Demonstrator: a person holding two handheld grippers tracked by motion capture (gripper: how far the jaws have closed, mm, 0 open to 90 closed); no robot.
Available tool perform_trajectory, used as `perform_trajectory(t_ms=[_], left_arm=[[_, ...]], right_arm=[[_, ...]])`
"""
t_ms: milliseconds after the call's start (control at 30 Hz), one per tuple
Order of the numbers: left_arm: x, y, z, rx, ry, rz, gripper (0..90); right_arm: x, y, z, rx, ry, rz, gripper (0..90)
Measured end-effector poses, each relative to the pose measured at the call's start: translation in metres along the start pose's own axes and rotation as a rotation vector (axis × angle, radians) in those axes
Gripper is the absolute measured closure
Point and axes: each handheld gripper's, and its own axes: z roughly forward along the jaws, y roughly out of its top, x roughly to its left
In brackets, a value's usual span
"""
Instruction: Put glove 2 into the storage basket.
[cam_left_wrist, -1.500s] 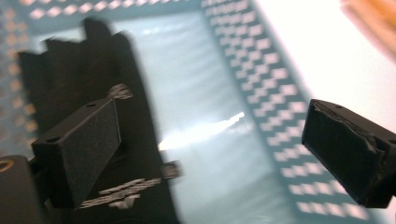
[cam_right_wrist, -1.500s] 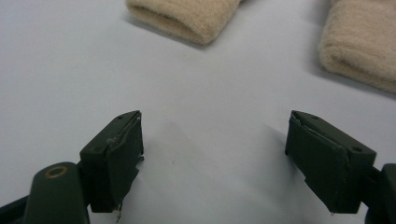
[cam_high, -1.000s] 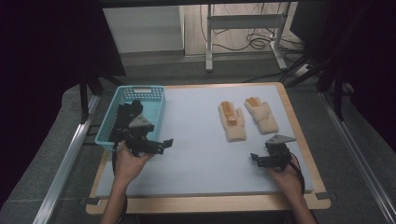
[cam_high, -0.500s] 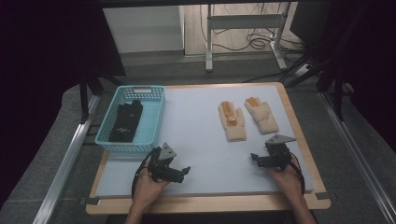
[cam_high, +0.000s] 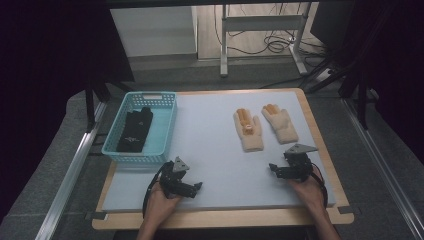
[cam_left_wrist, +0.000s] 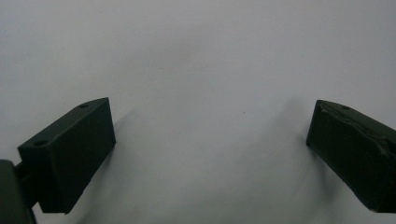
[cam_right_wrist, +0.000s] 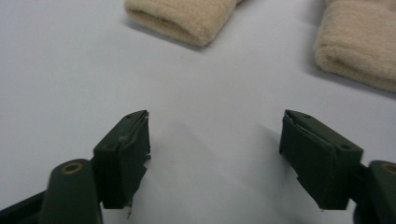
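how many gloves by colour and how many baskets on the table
beige gloves: 2, one beside the other, flat on the mat
black gloves: 1, lying in the basket
turquoise baskets: 1
total: 4 things

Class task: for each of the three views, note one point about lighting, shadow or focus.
High view: bright mat, dark surroundings. Left gripper view: soft shadows beside the left gripper on the mat. Right gripper view: the beige gloves look slightly soft, the right gripper casts a faint shadow.
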Motion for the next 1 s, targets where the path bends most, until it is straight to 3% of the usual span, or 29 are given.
perform_trajectory(t_ms=[133,267,300,400,567,733,867,1000], left_arm=[[0.000,0.000,0.000,-0.001,0.000,-0.001,1.5],[0.000,0.000,0.000,-0.002,0.001,-0.001,1.6],[0.000,0.000,0.000,-0.002,0.001,-0.001,1.6],[0.000,0.000,0.000,-0.002,0.001,-0.001,1.7],[0.000,0.000,0.000,-0.004,0.000,-0.003,1.8],[0.000,0.000,0.000,-0.005,0.000,-0.005,1.9],[0.000,0.000,0.000,-0.004,0.000,-0.004,1.9],[0.000,0.000,0.000,-0.005,0.000,-0.004,1.9]], right_arm=[[-0.010,0.009,-0.007,-0.024,-0.003,0.024,29.3],[-0.030,0.031,-0.014,-0.055,-0.021,0.055,32.6],[-0.040,0.041,-0.014,-0.065,-0.031,0.071,35.4],[-0.050,0.049,-0.011,-0.071,-0.042,0.079,38.1],[-0.071,0.063,0.008,-0.041,-0.102,0.073,40.5],[-0.084,0.074,0.019,-0.040,-0.127,0.075,39.7],[-0.095,0.086,0.033,-0.045,-0.137,0.086,32.6],[-0.105,0.088,0.059,-0.007,-0.151,0.084,28.4]])
